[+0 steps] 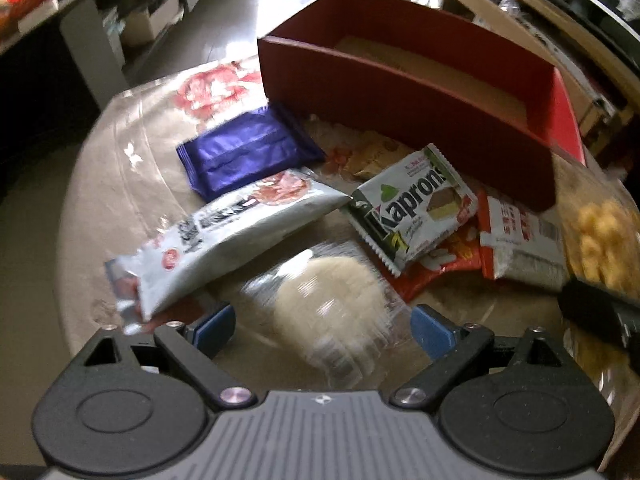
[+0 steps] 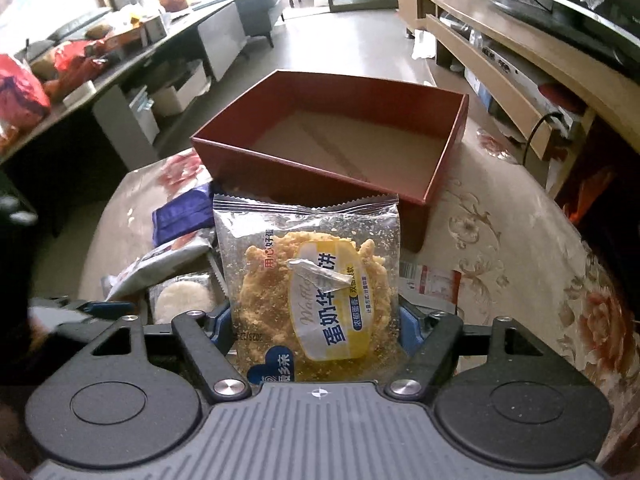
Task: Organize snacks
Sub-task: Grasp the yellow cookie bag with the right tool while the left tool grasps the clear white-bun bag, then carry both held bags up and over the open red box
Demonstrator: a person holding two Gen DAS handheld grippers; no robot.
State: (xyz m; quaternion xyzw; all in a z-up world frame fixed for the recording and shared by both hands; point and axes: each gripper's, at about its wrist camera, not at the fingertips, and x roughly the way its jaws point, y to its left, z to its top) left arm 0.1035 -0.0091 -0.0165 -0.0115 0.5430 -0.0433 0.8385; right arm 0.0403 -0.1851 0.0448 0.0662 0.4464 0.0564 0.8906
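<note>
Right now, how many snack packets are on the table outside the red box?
7 I can see: purple, white, Kaprons, round rice cake, red, orange-white, yellow puffs. More may hide underneath.

1. The right gripper (image 2: pixel 316 320) jaws clamp a clear waffle-cake packet (image 2: pixel 310 276).
2. Beyond it, an empty red box (image 2: pixel 320 168) sits on the floral surface (image 2: pixel 500 248).
3. A purple packet (image 2: pixel 180 216) lies left.

snack packets (image 1: pixel 256 224) before box (image 1: pixel 400 96) on table (image 1: pixel 120 168)
</note>
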